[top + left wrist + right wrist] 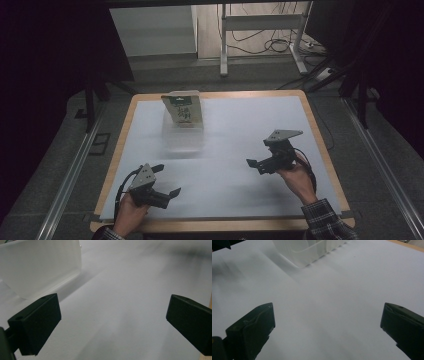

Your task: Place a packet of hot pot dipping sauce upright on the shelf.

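**Both grippers wide open, nothing in them, carton parked at the far end**

So from where I'm sitting: the left gripper (167, 180) is at the near left of the table (220, 227), jaws spread wide with just bare white surface between them. In the left gripper view (112, 322) I can see the same thing, two blocky matte black jaws far apart, gripping nothing. The right gripper (253, 165) is over at the right, a bit farther in, also gaping open and empty; its own view (327, 327) shows the black jaws looking a little scuffed and glossier. Each one has a grey three-cornered plate on top and a black cable trailing back toward the hand.

Between and beyond them the white sheet (235, 150) covering the table is smooth and plain, with a light wood edge showing round it.

Farther out, at the far left-of-centre, there's a clear plastic bin (184, 131), ribbed on its side as seen in the right gripper view (304, 251), translucent and hard to make out from above. An upright carton (183, 108) stands at its far end, white with a green top and dark print that's too small for me to read. It's well apart from both grippers.
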Demonstrator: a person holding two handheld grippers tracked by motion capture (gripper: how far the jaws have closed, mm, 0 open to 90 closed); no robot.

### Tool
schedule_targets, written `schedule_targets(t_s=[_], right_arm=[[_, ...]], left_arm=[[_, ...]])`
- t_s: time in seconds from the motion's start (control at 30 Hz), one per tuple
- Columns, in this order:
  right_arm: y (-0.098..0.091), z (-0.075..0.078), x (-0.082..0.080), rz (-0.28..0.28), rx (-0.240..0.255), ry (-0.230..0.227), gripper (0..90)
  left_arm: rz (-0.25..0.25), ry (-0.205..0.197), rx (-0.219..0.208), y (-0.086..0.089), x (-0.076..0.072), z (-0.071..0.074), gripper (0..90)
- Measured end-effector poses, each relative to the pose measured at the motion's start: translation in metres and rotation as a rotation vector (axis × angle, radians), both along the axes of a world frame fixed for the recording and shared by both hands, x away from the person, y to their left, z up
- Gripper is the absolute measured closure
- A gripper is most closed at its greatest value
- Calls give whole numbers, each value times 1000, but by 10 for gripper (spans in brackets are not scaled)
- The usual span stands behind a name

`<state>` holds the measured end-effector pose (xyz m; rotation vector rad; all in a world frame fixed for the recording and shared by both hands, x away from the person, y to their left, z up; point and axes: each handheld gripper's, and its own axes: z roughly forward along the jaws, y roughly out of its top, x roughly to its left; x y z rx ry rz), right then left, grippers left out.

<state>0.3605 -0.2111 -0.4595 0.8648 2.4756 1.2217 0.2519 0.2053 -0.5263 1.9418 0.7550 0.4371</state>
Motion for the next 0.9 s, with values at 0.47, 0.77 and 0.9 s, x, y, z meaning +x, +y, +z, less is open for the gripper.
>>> schedule_targets(t_s=[0.47, 0.77, 0.9], right_arm=[[-41, -10, -25, -85, -9, -13, 0], [-61, -20, -38, -123, -27, -24, 0], [-68, -26, -43, -139, -51, -15, 0]], left_arm=[[4, 3, 3, 0, 0, 0, 0], [3, 0, 9, 0, 0, -1, 0], [3, 4, 12, 0, 1, -1, 0]])
